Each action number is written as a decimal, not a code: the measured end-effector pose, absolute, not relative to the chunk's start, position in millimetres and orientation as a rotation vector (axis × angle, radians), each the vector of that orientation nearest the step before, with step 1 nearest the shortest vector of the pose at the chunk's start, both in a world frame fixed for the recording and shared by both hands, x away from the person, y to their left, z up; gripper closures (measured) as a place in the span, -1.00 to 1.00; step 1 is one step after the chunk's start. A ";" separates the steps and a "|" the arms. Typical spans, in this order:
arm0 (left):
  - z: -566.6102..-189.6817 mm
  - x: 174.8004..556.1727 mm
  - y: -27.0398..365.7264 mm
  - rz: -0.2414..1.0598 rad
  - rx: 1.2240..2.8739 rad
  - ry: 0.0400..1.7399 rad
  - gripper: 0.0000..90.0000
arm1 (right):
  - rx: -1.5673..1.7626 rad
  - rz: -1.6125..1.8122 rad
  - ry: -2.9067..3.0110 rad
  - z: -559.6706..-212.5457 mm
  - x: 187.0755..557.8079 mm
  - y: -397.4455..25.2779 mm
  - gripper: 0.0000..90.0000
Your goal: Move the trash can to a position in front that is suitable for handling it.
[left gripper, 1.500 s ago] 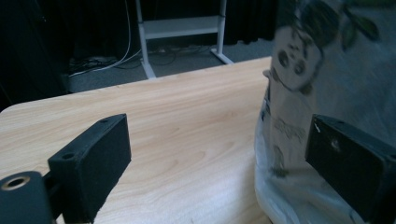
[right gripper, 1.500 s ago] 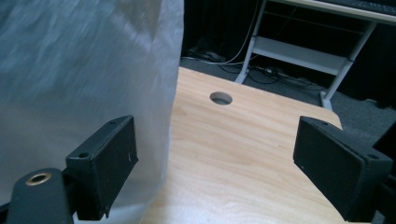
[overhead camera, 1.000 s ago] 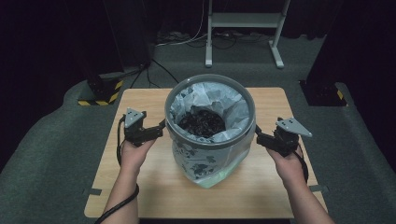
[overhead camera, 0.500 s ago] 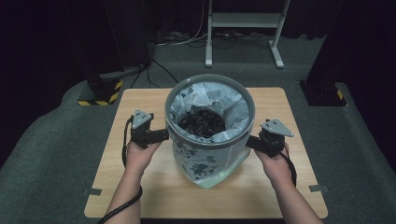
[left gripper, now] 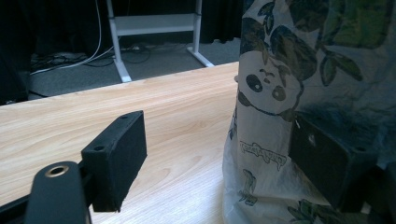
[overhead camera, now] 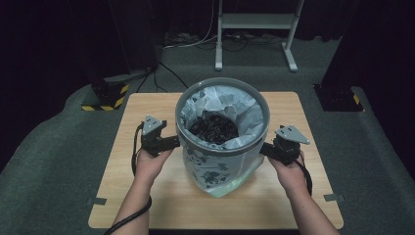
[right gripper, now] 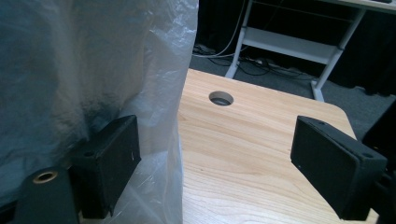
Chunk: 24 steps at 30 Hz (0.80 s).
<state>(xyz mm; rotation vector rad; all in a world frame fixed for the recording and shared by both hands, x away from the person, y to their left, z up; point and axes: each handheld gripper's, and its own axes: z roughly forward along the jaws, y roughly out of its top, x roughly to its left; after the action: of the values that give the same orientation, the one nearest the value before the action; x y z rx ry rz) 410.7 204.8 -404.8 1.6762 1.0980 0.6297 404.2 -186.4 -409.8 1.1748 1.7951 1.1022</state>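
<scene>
Here, a grey bin [overhead camera: 222, 129] stands straight up in the middle of the wooden table [overhead camera: 147, 196], its round open top facing up. A plastic bag [overhead camera: 215, 174] with panda pictures lines it and hangs down its outside, and dark bits [overhead camera: 214, 129] lie inside. The left gripper [overhead camera: 169, 143] is at the bin's left side and the right gripper [overhead camera: 266, 149] is at its right side. Both have their jaws wide apart, with one jaw of each pressed against the bag. Bare table lies in front of the bin and along both side edges.
</scene>
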 end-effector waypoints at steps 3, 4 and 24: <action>-405.0 411.8 200.8 0.616 1.675 1.098 -0.56 | 1.186 1.101 1.788 -410.2 404.7 -189.9 -0.65; -404.9 412.2 198.2 0.613 1.674 1.101 -0.55 | 1.199 1.100 1.780 -410.3 404.7 -194.2 -0.65; -404.8 433.9 134.5 0.560 1.632 1.150 -0.34 | 1.340 1.047 1.667 -410.1 410.5 -240.0 -0.50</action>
<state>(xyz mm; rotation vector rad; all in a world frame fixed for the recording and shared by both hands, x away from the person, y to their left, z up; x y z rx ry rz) 433.9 134.5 -404.8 1.6320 1.1495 0.5599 410.5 -240.0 -410.1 1.3400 1.6669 1.0474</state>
